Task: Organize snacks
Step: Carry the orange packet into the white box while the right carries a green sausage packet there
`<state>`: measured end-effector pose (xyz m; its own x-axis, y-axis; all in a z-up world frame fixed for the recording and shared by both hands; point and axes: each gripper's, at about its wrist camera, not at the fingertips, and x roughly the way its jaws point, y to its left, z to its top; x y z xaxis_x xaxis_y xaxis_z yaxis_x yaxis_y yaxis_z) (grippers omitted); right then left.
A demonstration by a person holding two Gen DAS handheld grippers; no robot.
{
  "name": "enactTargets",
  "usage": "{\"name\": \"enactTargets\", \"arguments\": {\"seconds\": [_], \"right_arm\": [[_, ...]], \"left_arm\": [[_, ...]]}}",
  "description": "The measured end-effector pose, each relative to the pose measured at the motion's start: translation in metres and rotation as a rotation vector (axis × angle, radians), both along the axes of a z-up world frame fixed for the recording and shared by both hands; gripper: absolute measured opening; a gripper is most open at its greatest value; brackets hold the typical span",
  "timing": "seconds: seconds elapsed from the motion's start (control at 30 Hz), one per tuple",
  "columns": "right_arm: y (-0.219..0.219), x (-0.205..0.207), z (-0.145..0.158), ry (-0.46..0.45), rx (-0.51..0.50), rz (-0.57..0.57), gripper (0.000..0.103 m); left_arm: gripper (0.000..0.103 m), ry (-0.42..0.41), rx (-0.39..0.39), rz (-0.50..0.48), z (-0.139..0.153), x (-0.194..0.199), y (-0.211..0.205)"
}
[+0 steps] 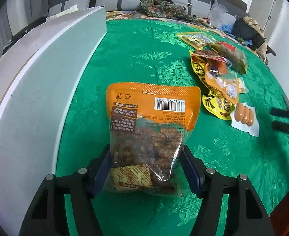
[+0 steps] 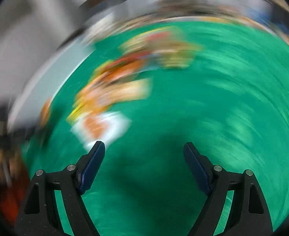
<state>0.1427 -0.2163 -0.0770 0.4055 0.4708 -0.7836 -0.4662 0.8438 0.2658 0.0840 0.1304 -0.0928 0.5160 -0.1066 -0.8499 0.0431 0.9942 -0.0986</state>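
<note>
Left wrist view, left to right. A white box fills the 9 o'clock side; its long wall curves from 7 o'clock up to 11 o'clock and its foot edge meets the green tablecloth. A narrow green strip separates that wall from the orange snack bag.

The left gripper is clamped on the lower, clear part of the orange snack bag: both blue pads press its sides, jaws about half open around it. The bag's orange top with the barcode points toward 12 o'clock. Whether the bag rests on the cloth or hangs just above it, cannot tell.

Open cloth runs from the bag to 12 o'clock, up to the far table edge, and also between the bag and the snack pile at 2 o'clock. The nearest piece of that pile is a sausage pack at 3 o'clock, apart from the bag. The right gripper shows as a dark blurred shape at the 3 o'clock rim, beyond the pack.

Right wrist view is heavily motion-blurred. The right gripper has its jaws wide apart, nothing between them, bare cloth ahead. The sausage pack is a smear at 10 o'clock, just beyond the left fingertip. From 12 to 4 o'clock the cloth is clear.
</note>
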Motion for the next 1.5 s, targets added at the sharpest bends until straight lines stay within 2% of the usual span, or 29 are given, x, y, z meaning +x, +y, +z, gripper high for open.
{"name": "enactTargets", "arguments": {"seconds": [0.03, 0.1, 0.17, 0.2, 0.23, 0.27, 0.33, 0.37, 0.4, 0.47, 0.5, 0.53, 0.57, 0.6, 0.67, 0.73, 0.9, 1.03, 1.1, 1.17, 1.27, 1.37, 1.43, 1.47, 1.5], "right_arm": [[0.031, 0.001, 0.004, -0.021, -0.064, 0.114, 0.084], [0.078, 0.006, 0.006, -0.064, -0.163, 0.273, 0.084], [0.107, 0.014, -0.001, -0.074, -0.238, 0.361, 0.084], [0.123, 0.022, -0.012, -0.044, -0.3, 0.399, 0.086], [0.132, 0.027, -0.02, -0.024, -0.357, 0.41, 0.087], [0.136, 0.03, -0.019, -0.035, -0.362, 0.41, 0.082], [0.14, 0.038, -0.017, 0.025, -0.394, 0.367, 0.064], [0.139, 0.039, -0.014, 0.033, -0.41, 0.35, 0.051], [0.139, 0.036, -0.01, 0.038, -0.419, 0.344, 0.046], [0.135, 0.032, -0.006, 0.046, -0.457, 0.297, 0.042], [0.13, 0.031, -0.002, 0.059, -0.43, 0.258, 0.036], [0.121, 0.031, 0.002, 0.074, -0.386, 0.217, 0.036], [0.107, 0.031, 0.009, 0.102, -0.283, 0.153, 0.034], [0.096, 0.03, 0.015, 0.118, -0.215, 0.115, 0.026], [0.082, 0.028, 0.019, 0.132, -0.155, 0.048, 0.016], [0.065, 0.029, 0.018, 0.186, -0.047, -0.036, 0.016], [0.047, 0.026, 0.028, 0.197, 0.121, -0.122, 0.016], [0.05, 0.022, 0.046, 0.216, 0.296, -0.141, 0.016], [0.069, 0.022, 0.066, 0.206, 0.348, -0.103, 0.016], [0.105, 0.022, 0.088, 0.195, 0.408, -0.037, 0.016], [0.166, 0.017, 0.115, 0.175, 0.46, 0.074, 0.017], [0.239, 0.008, 0.132, 0.181, 0.48, 0.193, 0.017], [0.29, 0.0, 0.134, 0.197, 0.47, 0.259, 0.017], [0.313, -0.004, 0.132, 0.208, 0.465, 0.288, 0.018], [0.334, -0.007, 0.128, 0.223, 0.458, 0.312, 0.023]], "left_arm": [[0.067, -0.008, -0.009, -0.001, 0.0, -0.002, 0.0], [0.067, -0.02, -0.02, -0.004, 0.001, -0.006, 0.001], [0.067, -0.027, -0.029, -0.005, 0.002, -0.009, 0.004], [0.067, -0.029, -0.038, -0.005, 0.002, -0.012, 0.007], [0.067, -0.031, -0.048, -0.005, 0.002, -0.014, 0.009], [0.067, -0.035, -0.059, -0.006, 0.002, -0.016, 0.011], [0.067, -0.048, -0.087, -0.006, 0.002, -0.019, 0.015], [0.067, -0.055, -0.098, -0.005, 0.002, -0.019, 0.017], [0.067, -0.059, -0.106, -0.003, 0.003, -0.019, 0.017], [0.067, -0.072, -0.117, -0.002, 0.004, -0.018, 0.017], [0.067, -0.076, -0.123, -0.001, 0.005, -0.019, 0.018], [0.067, -0.08, -0.135, 0.0, 0.007, -0.02, 0.019], [0.067, -0.081, -0.149, 0.002, 0.008, -0.021, 0.021], [0.067, -0.078, -0.159, 0.007, 0.007, -0.022, 0.022], [0.067, -0.079, -0.159, 0.013, 0.007, -0.022, 0.022], [0.067, -0.077, -0.161, 0.02, 0.007, -0.021, 0.022], [0.066, -0.072, -0.238, 0.039, 0.014, -0.024, 0.025], [0.066, -0.126, -0.334, 0.067, 0.047, -0.034, 0.037], [0.066, -0.17, -0.37, 0.099, 0.07, -0.039, 0.055], [0.066, -0.212, -0.368, 0.151, 0.092, -0.045, 0.081], [0.066, -0.246, -0.313, 0.252, 0.113, -0.054, 0.128], [0.066, -0.244, -0.203, 0.376, 0.121, -0.06, 0.181], [0.07, -0.215, -0.159, 0.445, 0.118, -0.061, 0.212], [0.082, -0.186, -0.141, 0.47, 0.113, -0.058, 0.224], [0.089, -0.148, -0.122, 0.499, 0.106, -0.055, 0.236]]}}
